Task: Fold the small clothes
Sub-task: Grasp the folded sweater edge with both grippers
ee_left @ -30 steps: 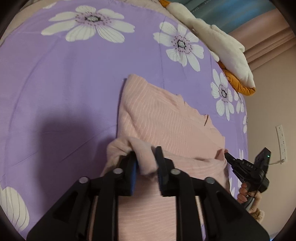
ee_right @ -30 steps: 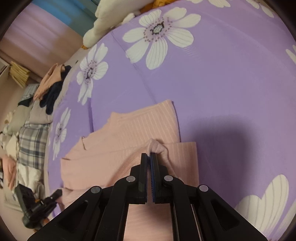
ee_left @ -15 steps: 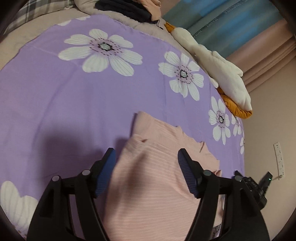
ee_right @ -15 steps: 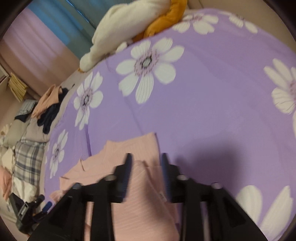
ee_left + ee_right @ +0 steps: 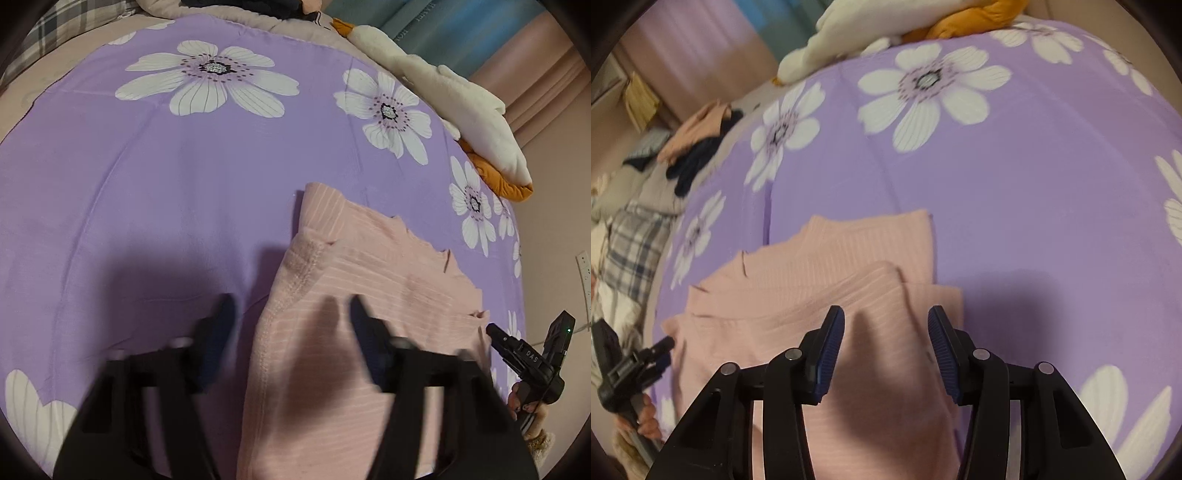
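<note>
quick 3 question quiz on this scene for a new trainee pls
1. True or false: the left gripper is shut on the pink top.
2. What does the top lie on? A) bare wood B) purple flowered sheet C) plaid blanket
3. Fill in: the right gripper is ____ above the top.

Key: 1 false, its fingers are spread and empty. 2 B. 3 open.

Both wrist views look down, close, sharing pink garment (image 5: pixel 369 295)
</note>
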Demonstrator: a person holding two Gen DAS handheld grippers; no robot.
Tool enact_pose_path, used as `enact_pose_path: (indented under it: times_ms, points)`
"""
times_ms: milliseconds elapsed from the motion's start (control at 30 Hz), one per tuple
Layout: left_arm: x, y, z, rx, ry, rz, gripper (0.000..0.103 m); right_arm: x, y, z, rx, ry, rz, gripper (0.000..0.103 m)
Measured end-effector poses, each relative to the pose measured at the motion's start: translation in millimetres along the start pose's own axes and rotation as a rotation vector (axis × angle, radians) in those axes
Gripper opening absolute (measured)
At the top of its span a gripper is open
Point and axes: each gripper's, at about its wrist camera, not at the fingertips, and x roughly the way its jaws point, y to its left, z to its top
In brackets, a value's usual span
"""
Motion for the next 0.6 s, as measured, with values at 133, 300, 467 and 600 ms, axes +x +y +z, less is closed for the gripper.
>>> enact_pose_path:
  times_ms: [133, 300, 467, 600]
  points:
    - [6.5, -4.3, -8.9, 0.028, -0.001, -0.026, 0.016, 3.5, 9.2, -7.4, -0.056, -0.047, -0.083, 0.029]
    - [-8.8, -18.8, -15.9, 0.085, -0.108, 0.006, 0.006, -11.8, 11.4, -8.8, -0.061, -0.091, -0.067, 0.007]
    - [-17.6, -25.1, -18.2, 0.106, -0.126, -0.006, 0.005, -35.0, 19.5, -8.3, -0.085, -0.164, -0.078, 0.007]
    - [-27.6, -25.1, -15.9, 0.081, -0.137, -0.028, 0.005, -54.0, 24.8, -9.1, -0.080, -0.222, -0.051, 0.007]
